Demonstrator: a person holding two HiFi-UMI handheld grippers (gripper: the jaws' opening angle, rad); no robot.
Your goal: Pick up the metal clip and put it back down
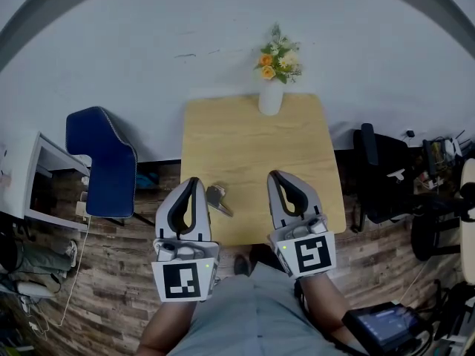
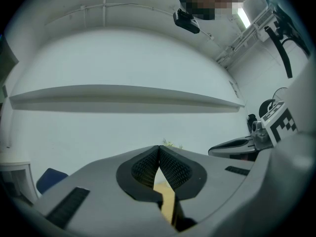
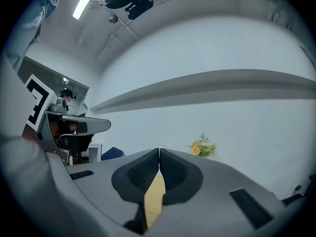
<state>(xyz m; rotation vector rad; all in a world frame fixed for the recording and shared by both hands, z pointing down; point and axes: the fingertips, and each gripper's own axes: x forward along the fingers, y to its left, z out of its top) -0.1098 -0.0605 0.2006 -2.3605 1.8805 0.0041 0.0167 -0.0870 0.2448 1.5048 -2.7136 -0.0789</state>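
A metal clip (image 1: 217, 199) lies on the wooden table (image 1: 252, 147) near its front left edge. My left gripper (image 1: 192, 181) hovers just left of the clip, shut, nothing between its pads (image 2: 158, 148). My right gripper (image 1: 275, 175) hangs over the table's front right part, also shut and empty (image 3: 158, 150). Both point away from me, tilted up toward the wall. The clip does not show in either gripper view.
A white vase of orange and white flowers (image 1: 273, 80) stands at the table's far edge. A blue chair (image 1: 100, 162) sits to the left, a black office chair (image 1: 378, 176) to the right. A white wall lies beyond the table.
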